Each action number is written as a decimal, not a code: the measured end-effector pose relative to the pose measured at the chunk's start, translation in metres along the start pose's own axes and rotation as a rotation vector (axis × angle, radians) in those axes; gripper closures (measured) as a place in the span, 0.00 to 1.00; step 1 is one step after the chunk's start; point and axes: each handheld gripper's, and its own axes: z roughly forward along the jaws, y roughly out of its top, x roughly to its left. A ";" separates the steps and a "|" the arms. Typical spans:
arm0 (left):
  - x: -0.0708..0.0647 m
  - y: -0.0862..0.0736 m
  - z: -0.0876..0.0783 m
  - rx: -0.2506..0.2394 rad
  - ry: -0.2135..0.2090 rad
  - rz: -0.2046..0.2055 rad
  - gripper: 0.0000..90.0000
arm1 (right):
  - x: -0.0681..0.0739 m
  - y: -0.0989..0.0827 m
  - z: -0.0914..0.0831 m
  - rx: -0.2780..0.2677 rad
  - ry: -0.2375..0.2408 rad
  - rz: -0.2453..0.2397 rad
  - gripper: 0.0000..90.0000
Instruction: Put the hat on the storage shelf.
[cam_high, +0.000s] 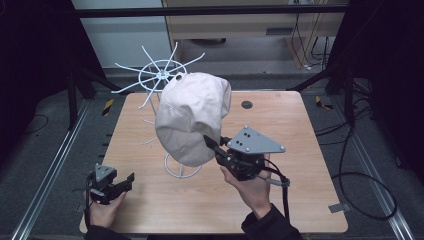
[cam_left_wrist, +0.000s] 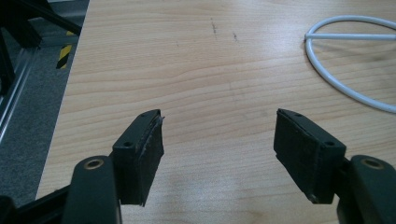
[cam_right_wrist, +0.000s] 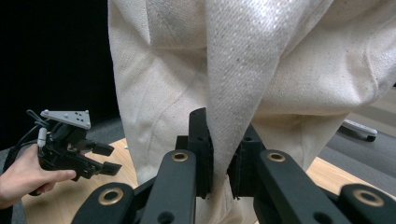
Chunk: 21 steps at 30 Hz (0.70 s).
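Wooden desk (cam_high: 280, 200) spreads wide under both hands. Above it hangs the cream cap (cam_high: 192, 117), draped over a white wire stand (cam_high: 159, 76), whose ring base (cam_left_wrist: 345, 88) sits on the wood ahead and to the side of the left fingers. The right gripper (cam_right_wrist: 223, 158) has its fingers pinching a fold of the cap's fabric, cloth rising straight up from between them. The left gripper (cam_left_wrist: 218, 144) sits low near the desk's edge, fingers spread wide, bare wood between them, well apart from the cap.
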 end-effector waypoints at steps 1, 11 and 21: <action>0.000 0.000 0.000 0.000 0.000 0.000 0.36 | 0.000 0.000 0.000 0.001 0.001 0.000 0.90; 0.000 0.000 0.000 0.002 0.001 0.001 0.36 | -0.001 -0.004 -0.010 -0.054 0.009 0.002 0.71; 0.000 0.000 0.000 0.001 0.000 -0.002 0.36 | -0.008 -0.017 -0.023 -0.067 0.007 0.025 0.49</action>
